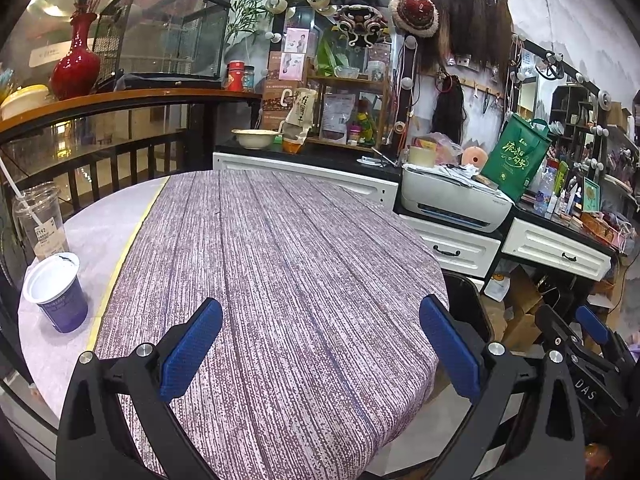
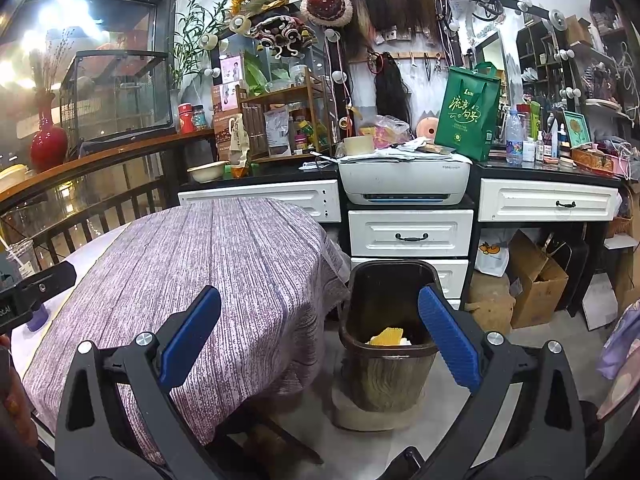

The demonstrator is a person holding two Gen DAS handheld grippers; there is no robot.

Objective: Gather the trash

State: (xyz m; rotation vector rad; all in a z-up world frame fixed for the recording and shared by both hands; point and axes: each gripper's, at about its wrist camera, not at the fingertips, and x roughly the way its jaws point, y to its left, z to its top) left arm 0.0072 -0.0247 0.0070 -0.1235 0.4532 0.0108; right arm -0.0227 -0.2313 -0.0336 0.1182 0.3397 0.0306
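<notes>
Premises: a cluttered dressing or make-up room. White-drawered counters with a black top (image 2: 552, 168) run across the upper half of both views, carrying a white desktop printer (image 2: 404, 182) and a green fabric carrier bag (image 2: 468, 116); a curved wooden rail shelf at upper left holds a red ceramic vase (image 1: 76, 62).

Surface: a round table under a purple-and-white streaked cloth (image 1: 280, 272) fills the centre of the left wrist view; the cloth is bare where the grippers point.

Receptacle: a dark brown wood-grain plastic waste bin (image 2: 386, 372) stands on the floor just beside the table's right edge, lower centre of the right wrist view, with yellow and white scraps inside. Judged placed there so items drop straight off the table.

Trash outstanding, at the left edge of the left wrist view: a clear plastic drink cup with straw (image 1: 38, 220) and, nearer, a purple yoghurt-style tub with white rim (image 1: 56, 292), both upright, close together, well apart from the bin.

Tools: left gripper (image 1: 320, 344) spread wide, holding nothing, over the cloth. Right gripper (image 2: 320, 336) likewise spread and empty, poised over the bin.
</notes>
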